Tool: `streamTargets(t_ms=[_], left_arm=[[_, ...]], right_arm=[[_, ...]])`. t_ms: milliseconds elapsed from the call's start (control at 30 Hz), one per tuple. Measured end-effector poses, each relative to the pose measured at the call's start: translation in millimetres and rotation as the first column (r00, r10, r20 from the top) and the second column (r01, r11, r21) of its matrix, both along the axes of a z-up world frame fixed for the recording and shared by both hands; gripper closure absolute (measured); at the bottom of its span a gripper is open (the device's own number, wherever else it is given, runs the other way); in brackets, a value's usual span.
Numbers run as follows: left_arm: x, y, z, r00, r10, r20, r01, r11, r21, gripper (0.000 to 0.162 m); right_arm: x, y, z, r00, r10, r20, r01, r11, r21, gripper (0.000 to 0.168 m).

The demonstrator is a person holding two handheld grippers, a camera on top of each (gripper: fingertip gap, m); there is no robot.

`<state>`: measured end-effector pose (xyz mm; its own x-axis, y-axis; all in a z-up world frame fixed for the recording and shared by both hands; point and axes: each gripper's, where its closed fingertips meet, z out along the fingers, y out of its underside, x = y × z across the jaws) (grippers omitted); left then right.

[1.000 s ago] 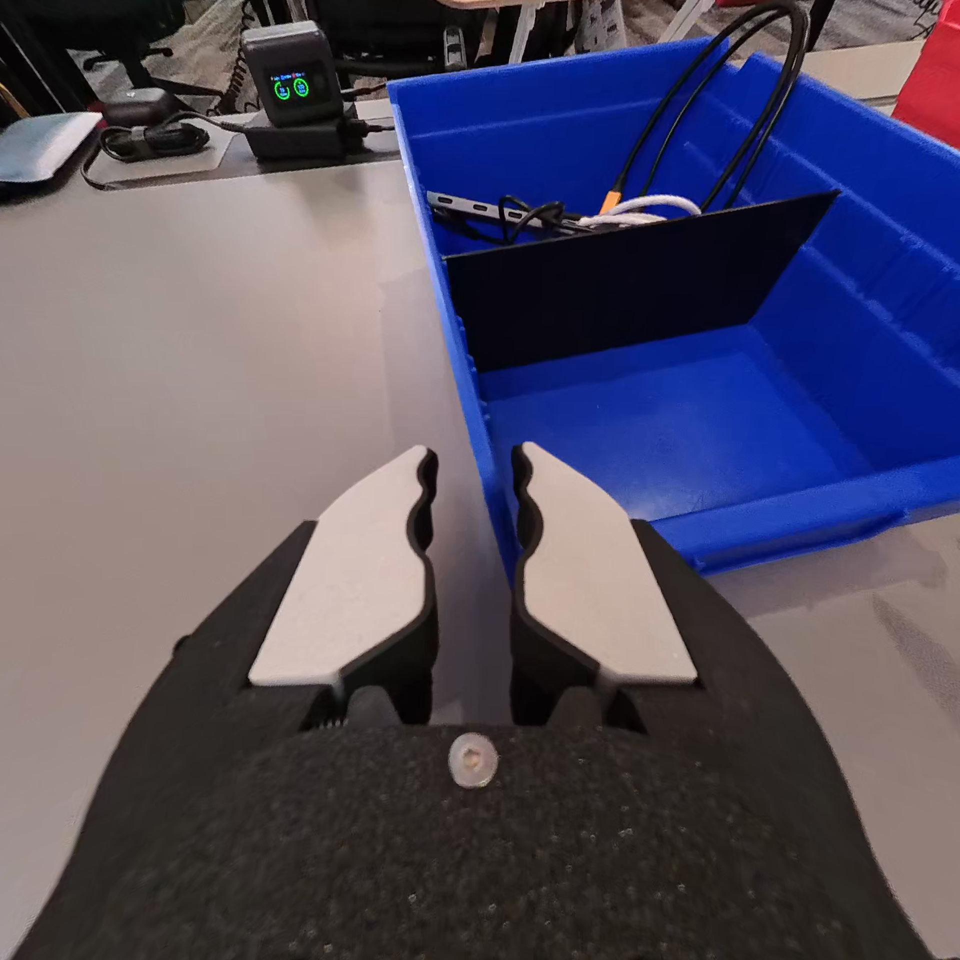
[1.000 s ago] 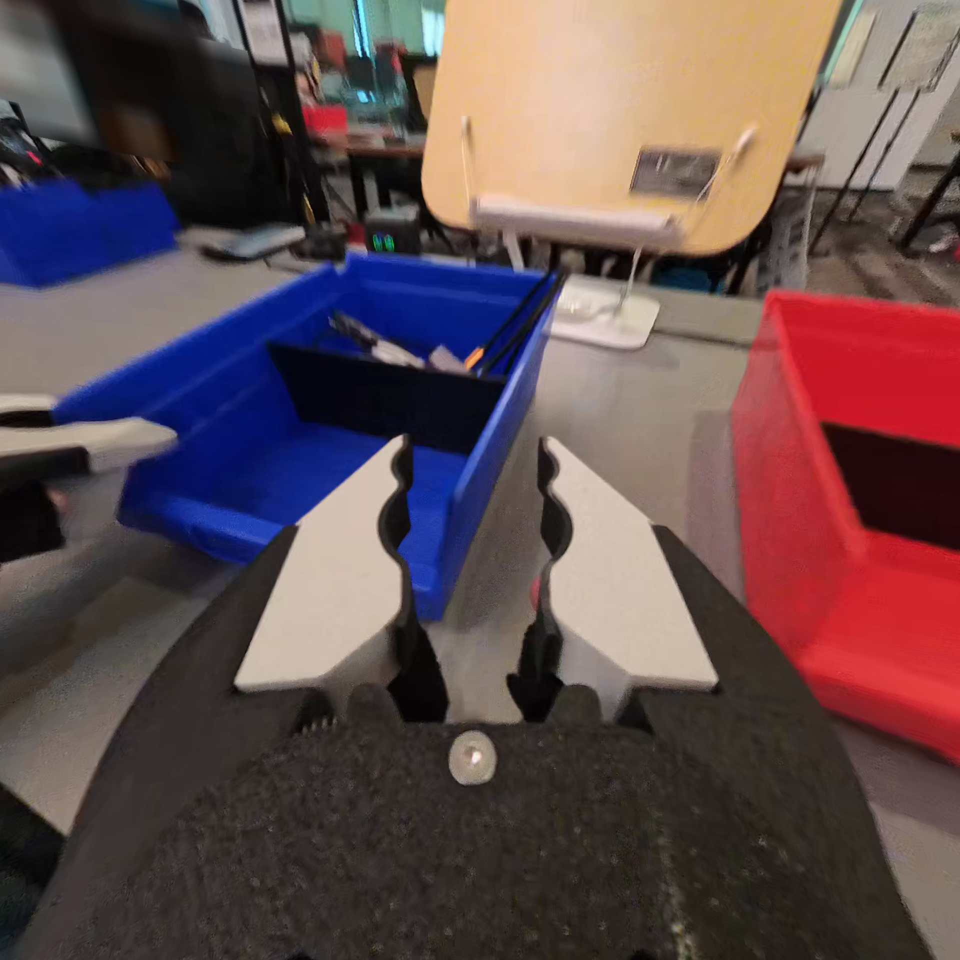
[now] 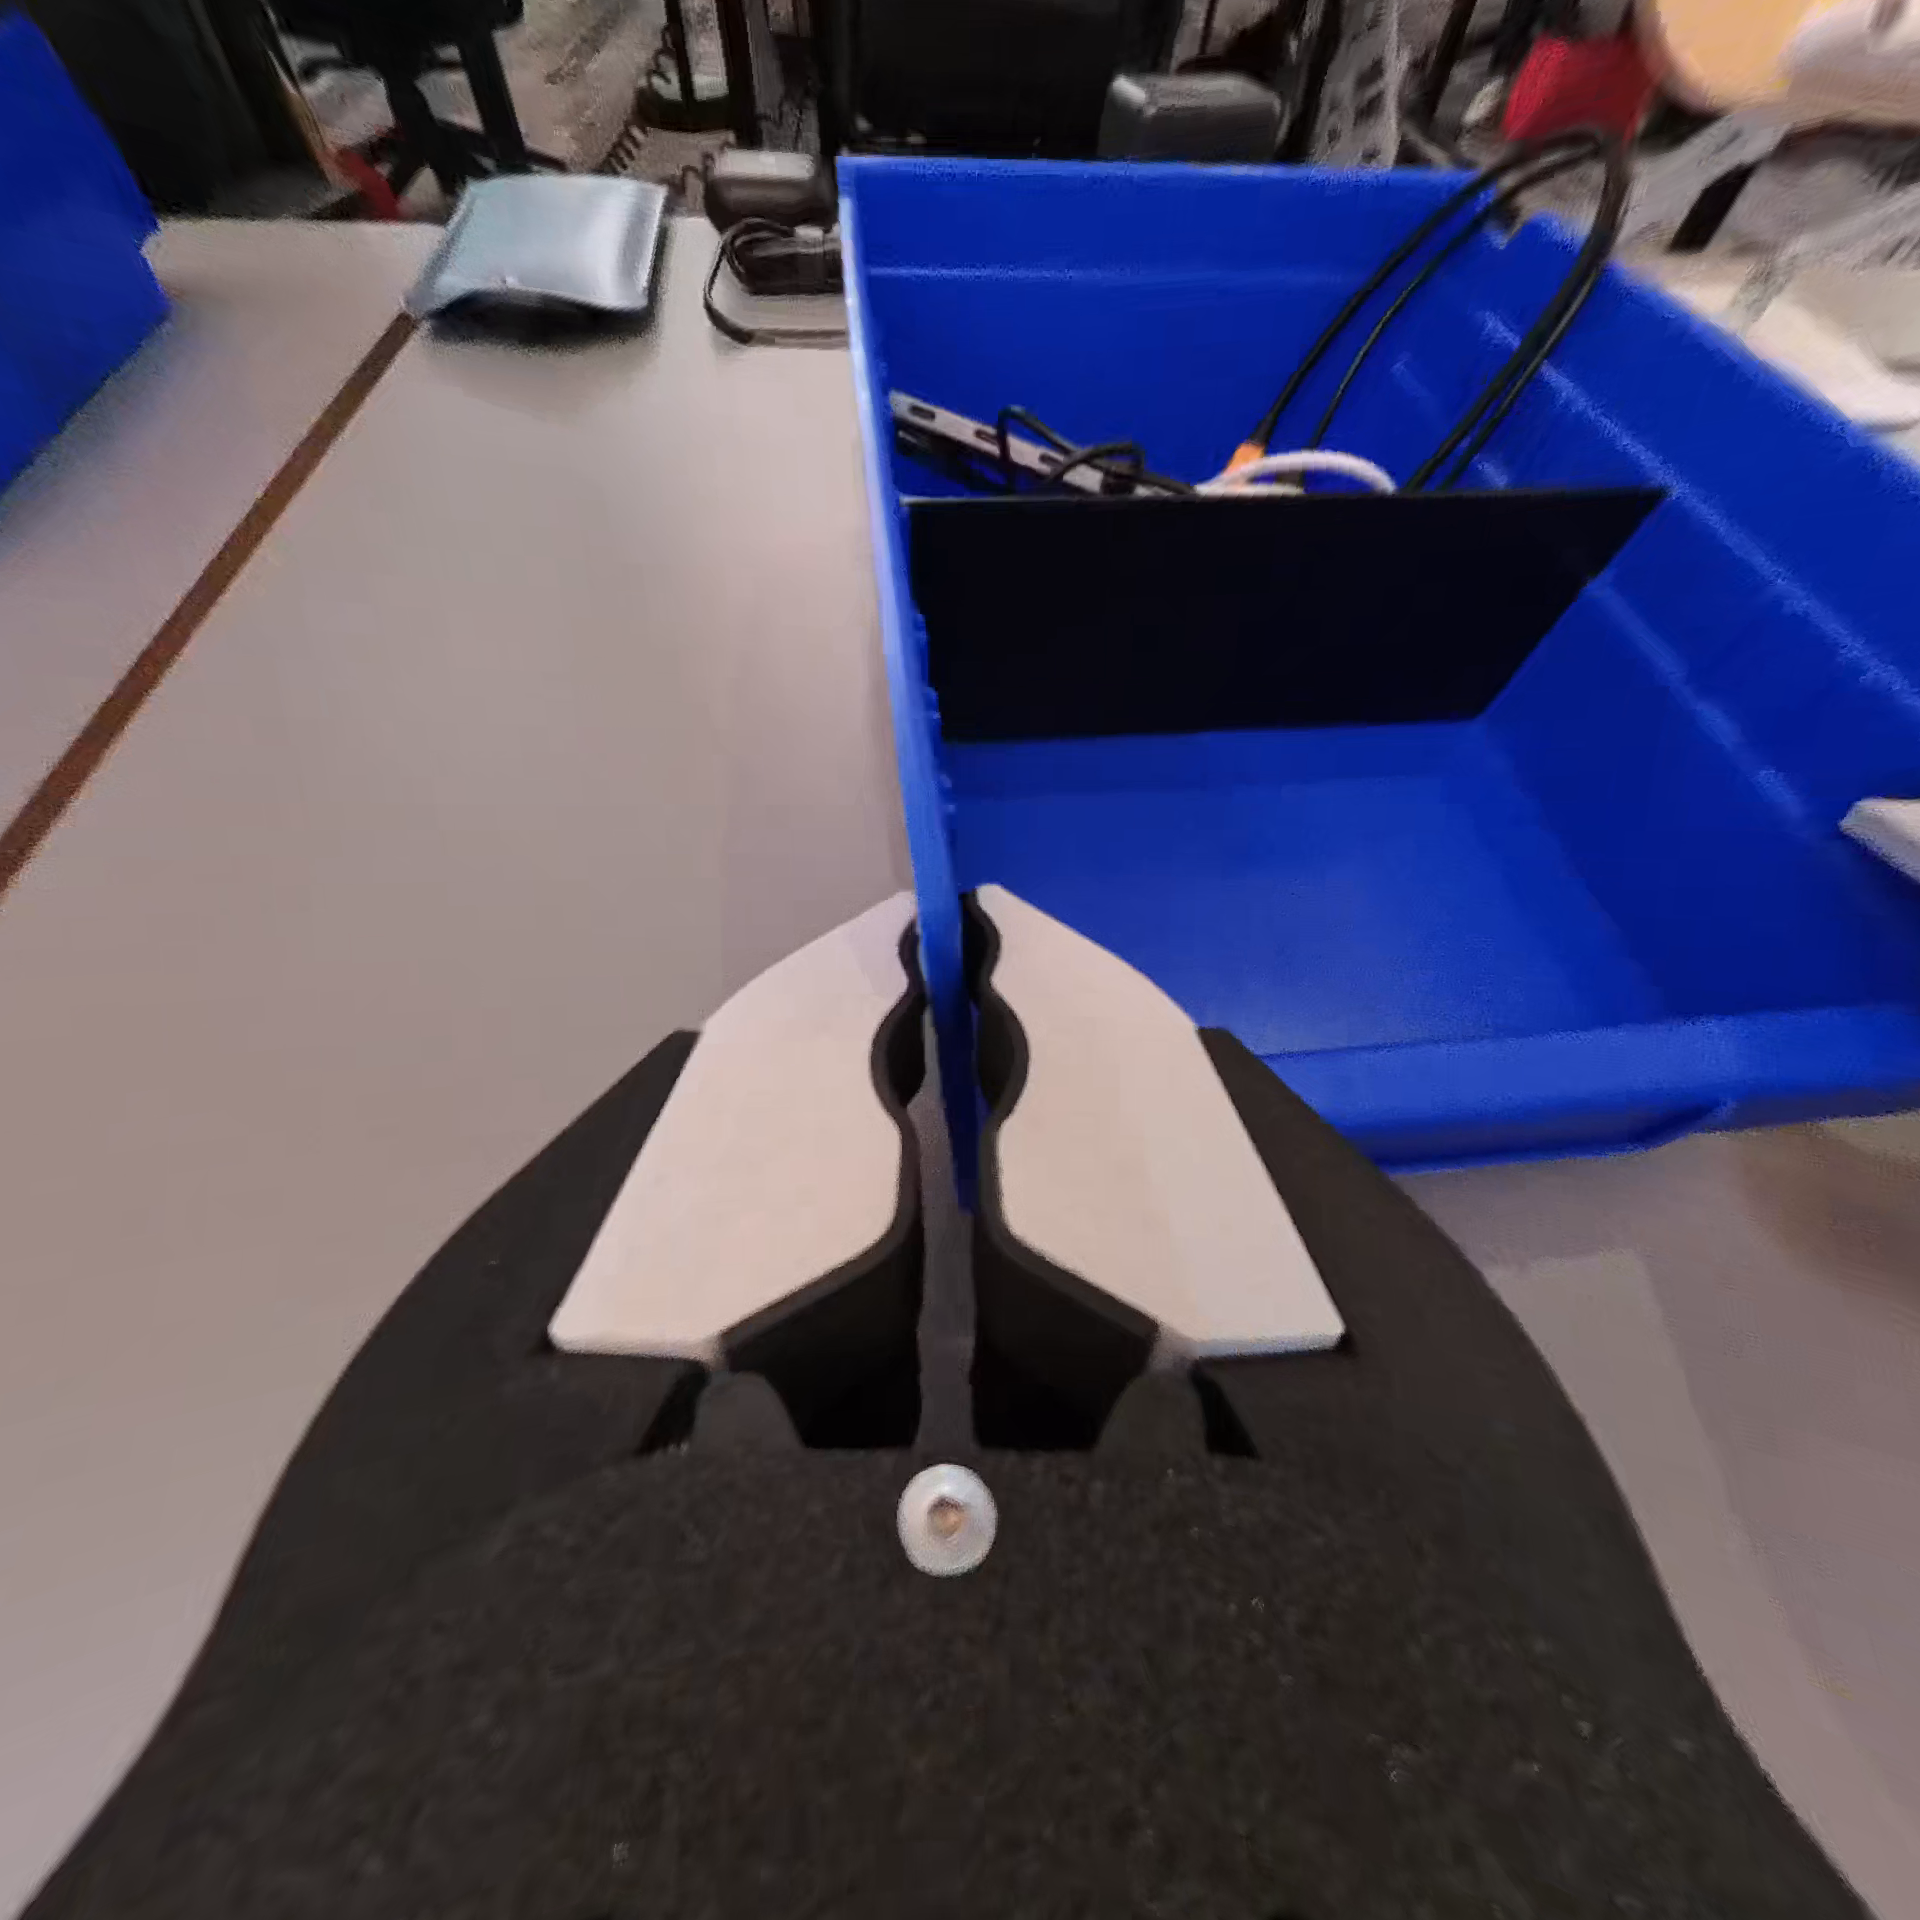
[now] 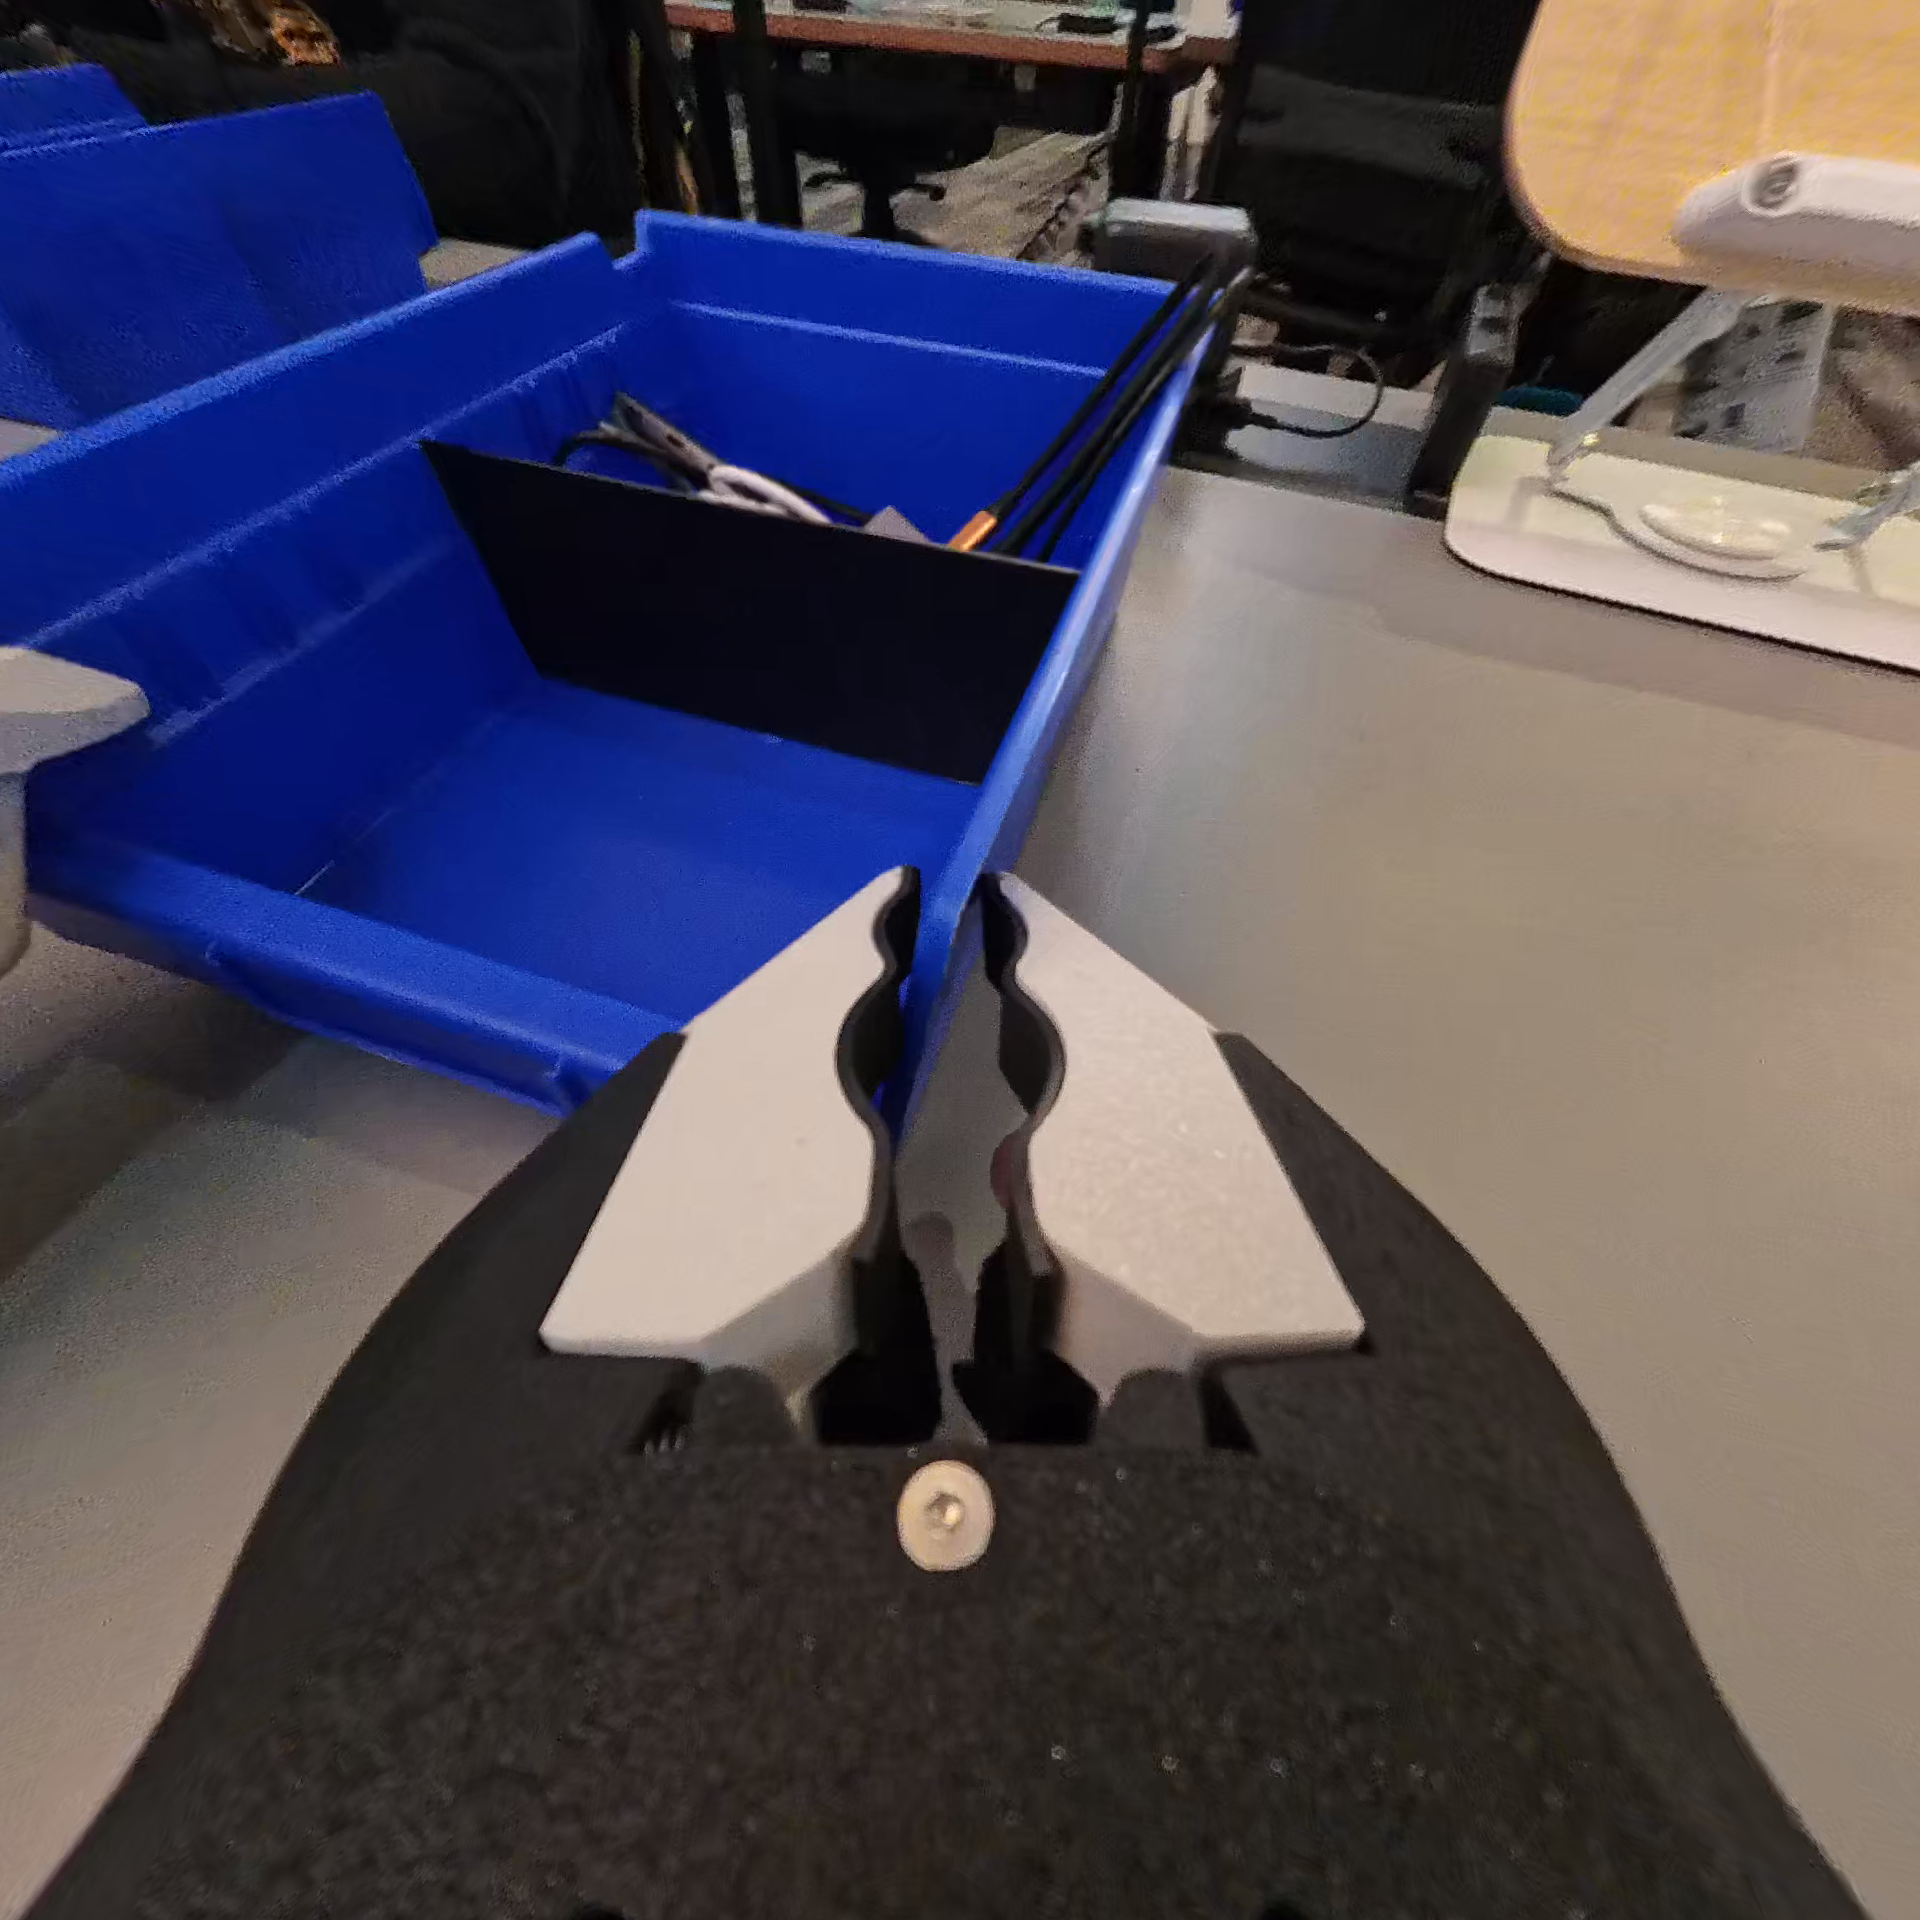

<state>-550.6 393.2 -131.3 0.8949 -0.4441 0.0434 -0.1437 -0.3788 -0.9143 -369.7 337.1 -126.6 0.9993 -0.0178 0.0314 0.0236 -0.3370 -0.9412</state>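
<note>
Grey tabletop [image 3: 468,779], left wrist view: the left gripper [image 3: 943,914] is clenched on the left side wall of a blue plastic bin [image 3: 1714,540], whose black divider [image 3: 1247,613] separates a bare front compartment from rear cables [image 3: 1455,343]. Right wrist view: the right gripper [image 4: 948,894] likewise pinches the bin's right wall near its front corner; the left gripper's fingertip [image 4: 62,707] shows at the far wall.
</note>
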Motion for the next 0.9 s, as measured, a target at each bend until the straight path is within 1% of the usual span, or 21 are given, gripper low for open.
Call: streamTargets(t_ms=[33, 67, 100, 133, 200, 233, 267, 300, 333, 367, 400, 433, 467, 500, 533, 600, 667, 733, 800, 867, 900], left_arm=[[-1.2, 0.0, 0.1, 1.0, 0.016, 0.021, -0.016, 1.0, -0.015, 0.157], [-5.9, 0.1, 0.4, 0.999, 0.054, 0.001, -0.054, 0.998, -0.024, 0.15], [-12.8, 0.2, 3.0, 0.994, 0.098, -0.036, -0.099, 0.995, -0.017, 0.139], [-18.2, -1.8, 8.3, 0.99, 0.126, -0.063, -0.126, 0.992, 0.004, 0.131], [-25.4, -9.2, 26.1, 0.987, 0.157, -0.046, -0.154, 0.985, 0.074, 0.127], [-28.3, -14.7, 35.8, 0.986, 0.168, -0.02, -0.165, 0.981, 0.103, 0.127], [-29.6, -21.6, 46.0, 0.986, 0.167, 0.007, -0.166, 0.977, 0.134, 0.13], [-28.4, -29.8, 56.5, 0.987, 0.155, 0.034, -0.159, 0.972, 0.174, 0.135], [-23.4, -39.4, 66.7, 0.991, 0.123, 0.054, -0.132, 0.965, 0.227, 0.135], [-15.6, -49.6, 74.3, 0.993, 0.092, 0.073, -0.108, 0.956, 0.273, 0.135], [-5.8, -59.4, 75.3, 0.994, 0.07, 0.083, -0.09, 0.958, 0.272, 0.136], [9.0, -68.9, 69.5, 0.996, 0.03, 0.087, -0.049, 0.973, 0.225, 0.136], [27.5, -80.3, 60.5, 0.994, -0.019, 0.109, 0.002, 0.988, 0.154, 0.135], [45.0, -93.3, 50.1, 0.988, -0.05, 0.149, 0.039, 0.996, 0.078, 0.135], [58.6, -106.5, 39.2, 0.978, -0.05, 0.201, 0.048, 0.999, 0.014, 0.134], [81.2, -134.3, 17.9, 0.955, -0.054, 0.292, 0.074, 0.996, -0.055, 0.132], [94.0, -147.8, 0.0, 0.958, -0.05, 0.282, 0.087, 0.989, -0.119, 0.132], [103.3, -146.8, -5.7, 0.957, -0.067, 0.284, 0.11, 0.984, -0.139, 0.131], [107.1, -140.3, -8.3, 0.95, -0.055, 0.306, 0.114, 0.978, -0.177, 0.129], [110.7, -136.4, -5.1, 0.947, -0.065, 0.316, 0.13, 0.973, -0.191, 0.127], [115.5, -136.6, -0.1, 0.944, -0.095, 0.315, 0.162, 0.967, -0.195, 0.126]], right_arm=[[-2.0, -0.8, 0.1, 0.999, 0.041, -0.013, -0.041, 0.999, -0.015, 0.156], [-4.6, -4.0, 1.0, 0.994, 0.097, -0.054, -0.099, 0.995, -0.028, 0.155], [-8.6, -12.0, 2.0, 0.978, 0.182, -0.102, -0.188, 0.981, -0.053, 0.15], [-13.2, -25.4, 4.2, 0.945, 0.287, -0.156, -0.302, 0.95, -0.083, 0.138], [-9.5, -62.0, 12.8, 0.844, 0.467, -0.263, -0.508, 0.854, -0.112, 0.126], [2.3, -80.3, 16.9, 0.799, 0.521, -0.3, -0.571, 0.814, -0.108, 0.116], [24.2, -94.7, 18.7, 0.786, 0.534, -0.312, -0.588, 0.802, -0.108, 0.113], [52.7, -105.8, 19.1, 0.796, 0.522, -0.306, -0.573, 0.813, -0.104, 0.113], [84.3, -116.1, 20.2, 0.814, 0.51, -0.279, -0.549, 0.832, -0.082, 0.113], [117.9, -126.5, 23.7, 0.838, 0.493, -0.234, -0.515, 0.857, -0.037, 0.113], [150.8, -136.7, 30.6, 0.864, 0.461, -0.201, -0.465, 0.885, 0.027, 0.116], [180.7, -147.1, 38.3, 0.889, 0.415, -0.196, -0.408, 0.91, 0.076, 0.116], [209.0, -160.1, 41.0, 0.91, 0.368, -0.191, -0.358, 0.93, 0.086, 0.115], [242.2, -173.2, 41.2, 0.943, 0.285, -0.173, -0.273, 0.958, 0.091, 0.115], [277.1, -187.9, 42.6, 0.972, 0.182, -0.151, -0.165, 0.979, 0.122, 0.116], [336.2, -221.6, 47.2, 0.99, 0.004, -0.139, 0.025, 0.98, 0.199, 0.118], [388.8, -243.0, 52.6, 0.975, -0.173, -0.139, 0.202, 0.952, 0.23, 0.122], [421.3, -249.5, 43.7, 0.957, -0.274, -0.096, 0.288, 0.94, 0.181, 0.12], [437.4, -252.6, 27.6, 0.941, -0.334, -0.051, 0.338, 0.932, 0.131, 0.12], [434.1, -251.3, 23.0, 0.945, -0.318, -0.08, 0.325, 0.938, 0.121, 0.12], [431.9, -250.8, 24.1, 0.947, -0.309, -0.083, 0.318, 0.939, 0.131, 0.12]])
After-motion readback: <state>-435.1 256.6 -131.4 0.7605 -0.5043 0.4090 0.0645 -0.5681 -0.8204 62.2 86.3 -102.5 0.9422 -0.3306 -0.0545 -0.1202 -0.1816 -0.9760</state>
